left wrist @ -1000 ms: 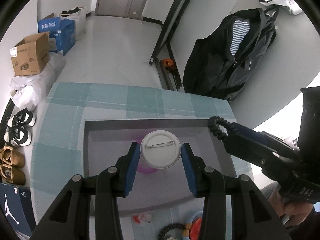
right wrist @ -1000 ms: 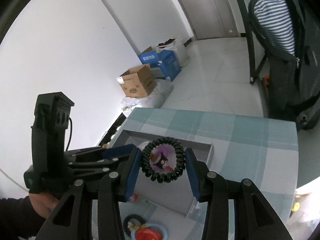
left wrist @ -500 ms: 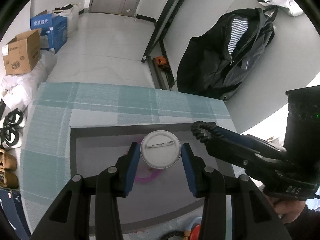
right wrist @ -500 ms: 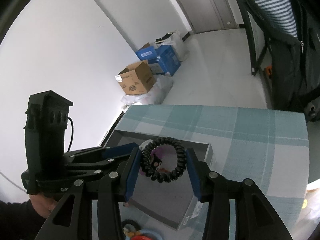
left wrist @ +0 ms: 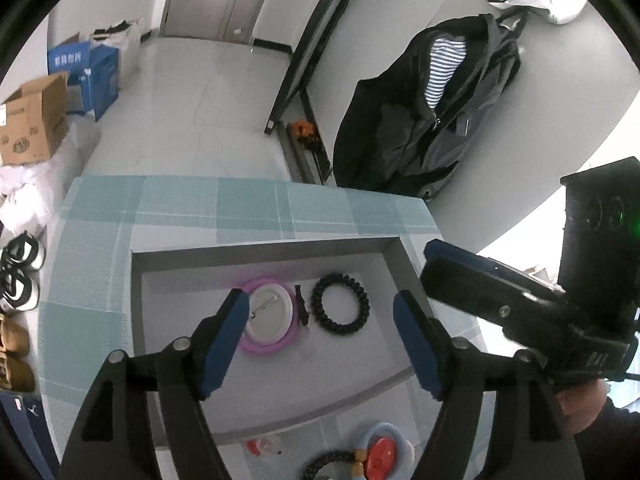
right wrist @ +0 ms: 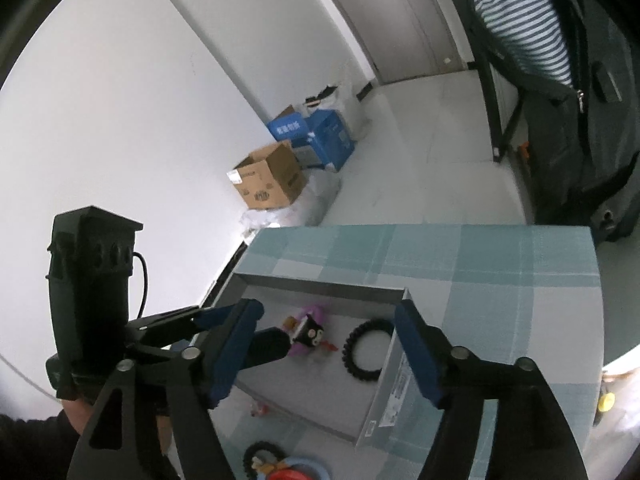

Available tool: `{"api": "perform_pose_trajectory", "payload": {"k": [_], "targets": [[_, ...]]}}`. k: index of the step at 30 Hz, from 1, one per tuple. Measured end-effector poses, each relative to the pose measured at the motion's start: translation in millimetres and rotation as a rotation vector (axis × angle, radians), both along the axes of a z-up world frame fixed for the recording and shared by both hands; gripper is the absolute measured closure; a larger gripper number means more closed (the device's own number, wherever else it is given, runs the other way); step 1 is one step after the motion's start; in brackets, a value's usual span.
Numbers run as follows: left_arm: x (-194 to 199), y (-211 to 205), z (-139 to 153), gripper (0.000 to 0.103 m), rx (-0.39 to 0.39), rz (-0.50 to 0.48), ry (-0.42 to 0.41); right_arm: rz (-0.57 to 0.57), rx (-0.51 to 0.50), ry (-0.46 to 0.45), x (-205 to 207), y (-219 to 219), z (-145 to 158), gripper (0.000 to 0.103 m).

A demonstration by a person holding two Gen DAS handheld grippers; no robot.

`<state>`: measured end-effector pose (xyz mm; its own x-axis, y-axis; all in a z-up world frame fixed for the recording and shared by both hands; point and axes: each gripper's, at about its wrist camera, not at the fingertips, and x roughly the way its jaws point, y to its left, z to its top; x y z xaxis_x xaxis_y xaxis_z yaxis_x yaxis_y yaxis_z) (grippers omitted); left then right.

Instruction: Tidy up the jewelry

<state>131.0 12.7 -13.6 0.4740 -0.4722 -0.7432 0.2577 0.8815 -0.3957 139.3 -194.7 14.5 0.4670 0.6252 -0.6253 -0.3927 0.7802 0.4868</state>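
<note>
A grey tray (left wrist: 260, 250) sits on the teal checked tablecloth (left wrist: 180, 200). In it a white pin badge (left wrist: 266, 314) lies back-up on a pink badge (left wrist: 280, 345), beside a black spiral hair tie (left wrist: 340, 305) and a small black clip (left wrist: 302, 311). My left gripper (left wrist: 320, 340) hovers above the tray, its jaws opening, nothing between the blue pads. My right gripper (right wrist: 326, 348) hangs over the tray's right end, its jaws opening too, with the hair tie (right wrist: 366, 354) lying loose below. The left gripper's finger partly hides the pink badge (right wrist: 308, 334) there.
Loose pieces lie on the cloth in front of the tray: a black bead bracelet (left wrist: 328, 464), a red disc in a pale blue ring (left wrist: 378, 452), a small red piece (left wrist: 262, 446). Boxes (left wrist: 36, 124), shoes (left wrist: 20, 272) and a hanging black jacket (left wrist: 420, 120) stand beyond the table.
Both grippers went from shut to open. The white badge dropped from the left one onto the pink badge, and the hair tie dropped from the right one into the tray.
</note>
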Motion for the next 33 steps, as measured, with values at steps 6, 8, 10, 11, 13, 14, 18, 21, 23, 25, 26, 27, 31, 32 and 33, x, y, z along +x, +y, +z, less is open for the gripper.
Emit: {"api": "perform_pose_trajectory", "payload": {"k": [6, 8, 10, 11, 13, 14, 18, 21, 23, 25, 26, 27, 31, 32, 33], "targets": [[-14, 6, 2, 0.032, 0.025, 0.037, -0.023, -0.050, 0.016, -0.001, -8, -13, 4, 0.027], [-22, 8, 4, 0.032, 0.044, 0.047, -0.029, -0.064, 0.016, -0.002, -13, -17, 5, 0.026], [-30, 9, 7, 0.032, 0.063, 0.056, -0.041, -0.069, 0.020, -0.008, -16, -19, 7, 0.025], [-32, 10, 8, 0.032, 0.070, 0.060, -0.043, -0.073, 0.021, -0.014, -19, -21, 9, 0.023], [-38, 11, 10, 0.032, 0.087, 0.072, -0.055, -0.079, 0.023, -0.020, -23, -23, 11, 0.021], [-41, 11, 11, 0.032, 0.096, 0.077, -0.059, -0.082, 0.027, -0.024, -26, -24, 12, 0.021], [-56, 14, 14, 0.032, 0.120, 0.103, -0.077, -0.085, 0.035, -0.037, -35, -27, 15, 0.018], [-66, 15, 13, 0.032, 0.125, 0.116, -0.066, -0.079, 0.026, -0.045, -44, -26, 16, 0.017], [-73, 15, 9, 0.032, 0.140, 0.131, -0.057, -0.075, 0.016, -0.051, -51, -26, 17, 0.015], [-79, 15, 7, 0.032, 0.152, 0.139, -0.053, -0.077, 0.004, -0.056, -56, -25, 17, 0.012], [-81, 14, 6, 0.032, 0.158, 0.141, -0.052, -0.077, 0.005, -0.057, -59, -26, 17, 0.011], [-85, 14, 5, 0.032, 0.165, 0.145, -0.049, -0.077, 0.009, -0.056, -61, -27, 16, 0.010], [-92, 17, -1, 0.032, 0.161, 0.164, -0.022, -0.078, 0.020, -0.041, -73, -30, 13, 0.008], [-93, 20, -3, 0.032, 0.160, 0.173, -0.009, -0.080, 0.018, -0.037, -75, -29, 13, 0.008], [-93, 21, -5, 0.032, 0.158, 0.180, 0.001, -0.080, 0.018, -0.035, -79, -30, 12, 0.007]]}}
